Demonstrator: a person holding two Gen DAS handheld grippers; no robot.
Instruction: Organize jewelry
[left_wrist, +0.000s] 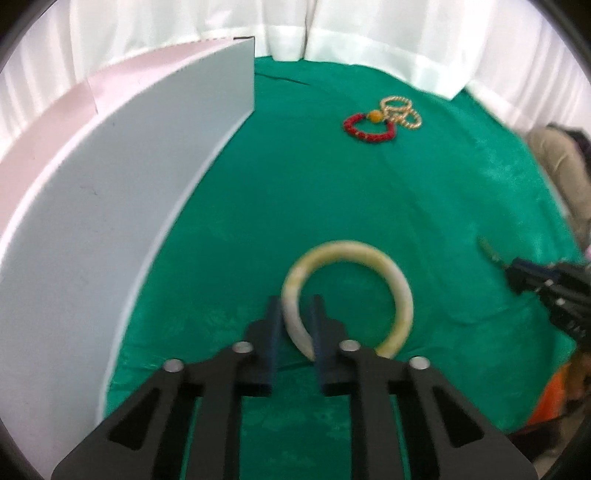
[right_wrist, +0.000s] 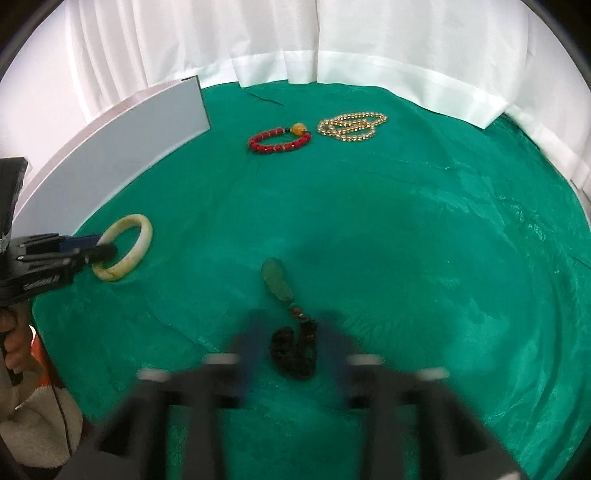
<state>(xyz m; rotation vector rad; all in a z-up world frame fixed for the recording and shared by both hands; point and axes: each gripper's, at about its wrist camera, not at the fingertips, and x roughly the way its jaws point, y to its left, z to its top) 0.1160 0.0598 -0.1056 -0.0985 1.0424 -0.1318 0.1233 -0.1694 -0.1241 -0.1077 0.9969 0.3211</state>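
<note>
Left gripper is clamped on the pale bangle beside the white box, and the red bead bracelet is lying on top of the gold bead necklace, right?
Not quite. The left gripper is clamped on the pale bangle beside the white box, but the red bead bracelet lies next to the gold bead necklace, with green cloth between them. The right wrist view shows that gap; the left wrist view only makes them seem to overlap.

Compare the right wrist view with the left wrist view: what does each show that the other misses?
Only the right wrist view shows the green pendant with its dark cord between the right tongs, plus the person's hand on the left tool.

Only the left wrist view shows the left tongs close up, closed on the pale bangle.

Both show the bangle, the red bead bracelet, the gold bead necklace, the white box and the green cloth.
</note>
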